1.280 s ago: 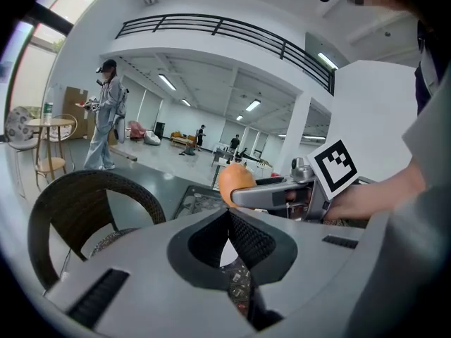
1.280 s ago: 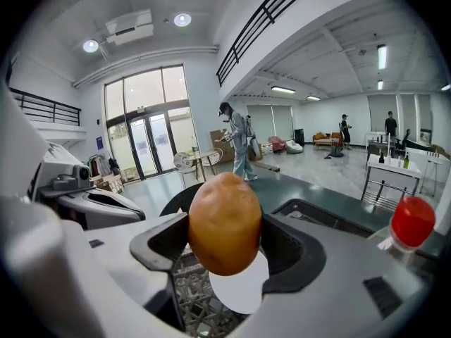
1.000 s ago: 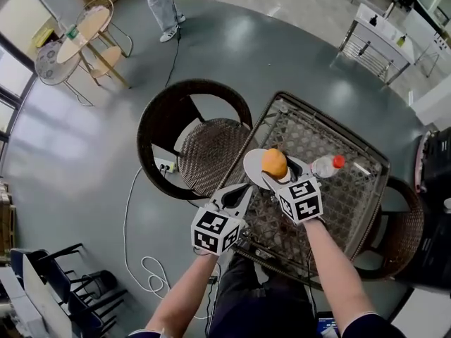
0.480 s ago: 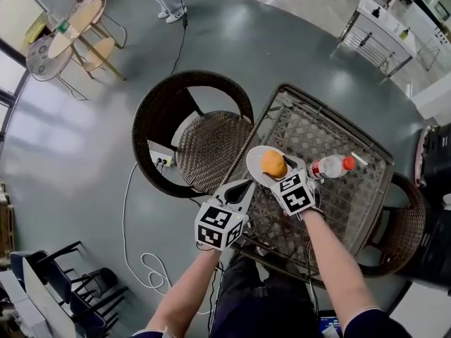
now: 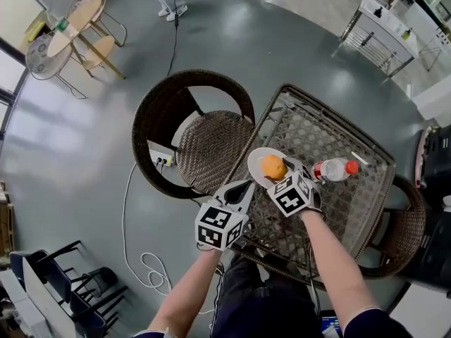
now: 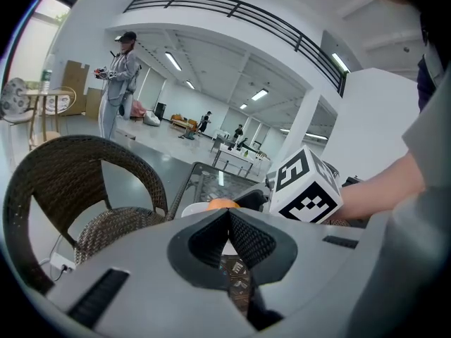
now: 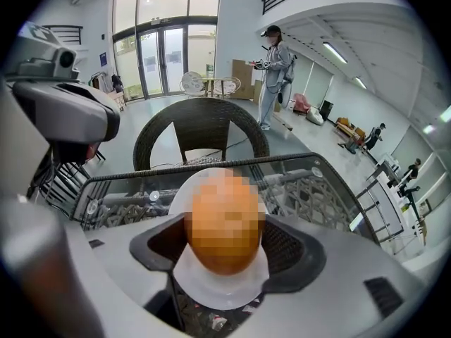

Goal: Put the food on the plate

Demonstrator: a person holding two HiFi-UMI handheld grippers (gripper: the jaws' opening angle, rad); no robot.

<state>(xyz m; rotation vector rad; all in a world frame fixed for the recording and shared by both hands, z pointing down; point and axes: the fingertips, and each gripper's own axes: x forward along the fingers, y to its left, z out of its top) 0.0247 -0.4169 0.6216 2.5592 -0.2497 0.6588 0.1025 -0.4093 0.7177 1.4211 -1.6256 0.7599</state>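
Note:
A round orange food item (image 5: 273,166) sits between the jaws of my right gripper (image 5: 275,172), which is shut on it from both sides. It is held right over the white plate (image 5: 256,162) on the glass-topped wicker table (image 5: 331,129); whether it touches the plate I cannot tell. In the right gripper view the orange food (image 7: 225,224) covers the middle of the plate (image 7: 217,296). My left gripper (image 5: 246,186) points at the plate's near-left side from the table's edge, shut and holding nothing. In the left gripper view its pads (image 6: 239,234) meet at the tip.
A clear plastic bottle (image 5: 335,168) with a red cap lies on the table right of the plate. A dark wicker chair (image 5: 184,129) stands to the left of the table, another (image 5: 402,234) at its right. A cable and a power strip (image 5: 163,163) lie on the floor.
My right gripper has sunk with the orange food, lower over the plate, and has tilted further down. The left gripper has dropped a little beside the table's edge.

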